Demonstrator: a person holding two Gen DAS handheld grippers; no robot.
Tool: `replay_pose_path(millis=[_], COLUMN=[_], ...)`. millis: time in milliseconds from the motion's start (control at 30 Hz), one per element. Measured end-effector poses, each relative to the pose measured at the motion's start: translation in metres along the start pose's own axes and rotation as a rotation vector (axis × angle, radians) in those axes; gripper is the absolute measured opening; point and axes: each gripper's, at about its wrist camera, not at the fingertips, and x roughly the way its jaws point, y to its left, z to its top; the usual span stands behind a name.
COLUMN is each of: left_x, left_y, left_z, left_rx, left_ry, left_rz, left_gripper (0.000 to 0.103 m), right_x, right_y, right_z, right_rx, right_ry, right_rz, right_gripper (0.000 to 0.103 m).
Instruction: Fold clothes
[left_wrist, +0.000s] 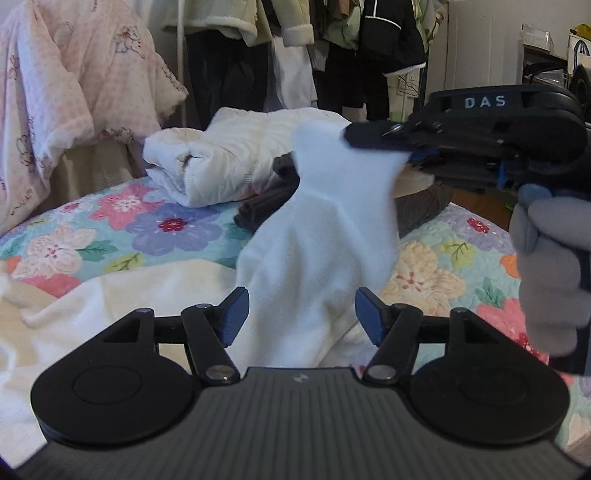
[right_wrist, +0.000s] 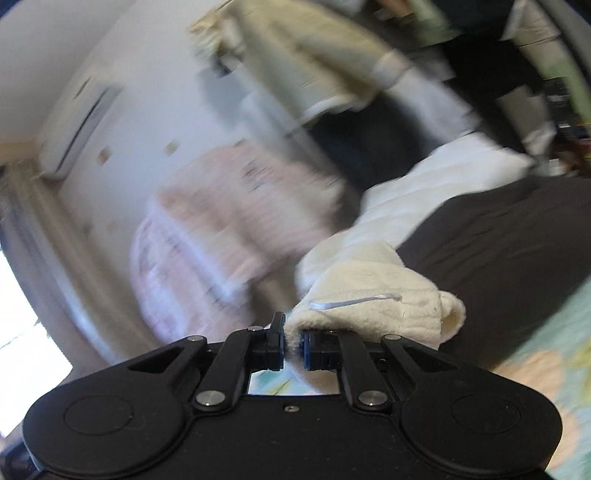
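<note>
A white fleece garment (left_wrist: 321, 229) is pulled up from the bed into a peak. My right gripper (left_wrist: 373, 146) comes in from the right of the left wrist view, shut on its top corner; a grey-gloved hand (left_wrist: 546, 266) holds it. In the right wrist view the right gripper (right_wrist: 293, 345) pinches a cream fleece edge (right_wrist: 369, 295) between its pads. My left gripper (left_wrist: 303, 314) stands open low in front. The hanging part of the garment lies between its blue pads (left_wrist: 234, 314), which do not press on it.
The floral quilt (left_wrist: 155, 229) covers the bed. A folded white padded jacket (left_wrist: 221, 162) and dark brown clothes (left_wrist: 266, 199) lie behind the garment. A pink floral blanket (left_wrist: 62, 110) is heaped at the left, and coats (left_wrist: 295, 22) hang at the back.
</note>
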Motion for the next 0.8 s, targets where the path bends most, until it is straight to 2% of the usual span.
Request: replay_pose_path(millis=[133,400,533,800], left_x=[-0.015,-0.042,-0.053,-0.085], left_y=[0.004,0.02,0.025,0.041], left_z=[-0.004,-0.003,-0.002,-0.021], left_rx=[0.015,-0.02,-0.035,-0.055], left_ry=[-0.005,-0.04,-0.064,-0.051], left_rz=[0.049,0.087,0.118,0.192], left_gripper=[0.068,0.072,0.079,0.082], right_x=[0.012,0.023,0.028,0.03], right_y=[0.034,0.089,0.102,0.13], right_z=[-0.017,-0.044,-0.054,-0.074], right_rx=[-0.082,-0.2,-0.221,-0.233], right_ry=[0.093,0.201,0.247,0.326], right_rz=[0.065,0.173,0.207,0.291], right_gripper=[0.012,0.012,0.012,0.012])
